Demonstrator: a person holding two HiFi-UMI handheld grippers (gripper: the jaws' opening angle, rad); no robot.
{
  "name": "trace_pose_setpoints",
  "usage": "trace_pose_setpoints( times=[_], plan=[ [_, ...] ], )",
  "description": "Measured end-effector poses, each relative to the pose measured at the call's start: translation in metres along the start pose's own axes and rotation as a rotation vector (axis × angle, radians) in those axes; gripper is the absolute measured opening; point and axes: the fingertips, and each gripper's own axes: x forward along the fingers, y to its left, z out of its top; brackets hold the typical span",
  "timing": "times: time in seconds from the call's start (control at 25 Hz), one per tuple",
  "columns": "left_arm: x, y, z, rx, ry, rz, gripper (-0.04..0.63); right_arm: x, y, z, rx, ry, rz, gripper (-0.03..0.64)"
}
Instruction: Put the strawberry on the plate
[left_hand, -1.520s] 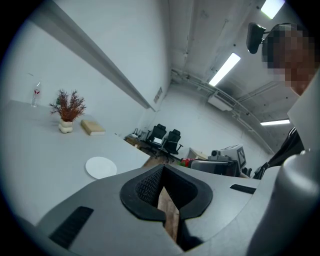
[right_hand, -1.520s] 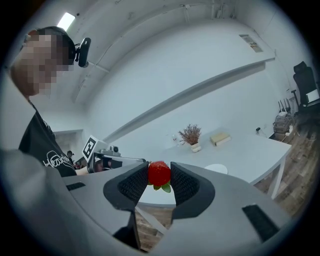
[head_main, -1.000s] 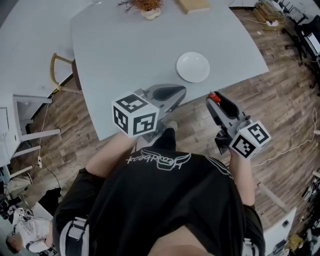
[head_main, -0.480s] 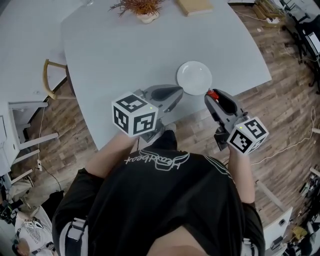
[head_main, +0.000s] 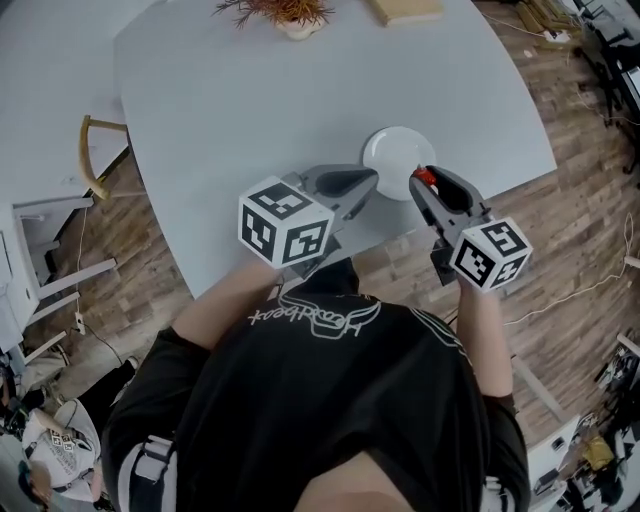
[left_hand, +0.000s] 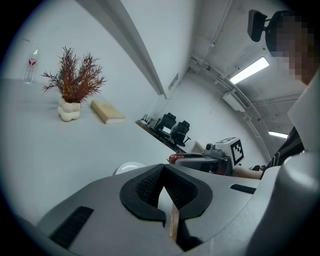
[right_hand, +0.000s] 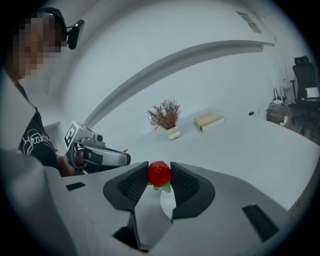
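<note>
The pale grey tabletop (head_main: 250, 100) fills the upper part of the head view, and its near edge runs just ahead of both claws.

The left claw (head_main: 372, 180) sits at the 9 o'clock side of the plate, pointing to about 2 o'clock. In its own view the black pads meet at their tips with nothing between them, so it is closed and empty and has no evident part in this step.

The right claw (head_main: 427, 182) points to about 11 o'clock from the person's right hand. It is clamped on the fruit, with one ribbed pad against each side.

The white plate (head_main: 392, 150) lies flat on the tabletop near its near edge. From the right claw's tips, the plate's centre lies at roughly 11 o'clock, along the line the claw already points.

The strawberry (right_hand: 159, 173) is held at the very tips of the right claw, red body up and green leaves hanging below. In the head view it sits at about the plate's 4 o'clock rim. In the right gripper view a strip of white plate shows directly under it between the pads.

It seems to be over the rim rather than the middle, though how high it hangs above the plate is hard to judge from these angles. A short push forward toward 11 o'clock and then down would likely centre it before release.
</note>
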Motion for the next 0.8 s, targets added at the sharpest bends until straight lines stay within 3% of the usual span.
trace_pose_setpoints(
  times=[0.28, 0.6, 0.8],
  plan=[
    [0.006, 0.017, -0.002, -0.015, 0.016, -0.004, 0.006, 0.032, -0.020, -0.013, -0.054, 0.082, -0.037, 0.130],
    [0.018, 0.040, -0.007, -0.066, 0.027, 0.011, 0.006, 0.056, -0.044, -0.043, -0.251, 0.250, -0.132, 0.130],
    [0.021, 0.046, -0.013, -0.078, 0.037, 0.010, 0.006, 0.067, -0.057, -0.058, -0.282, 0.307, -0.158, 0.130]
  ],
)
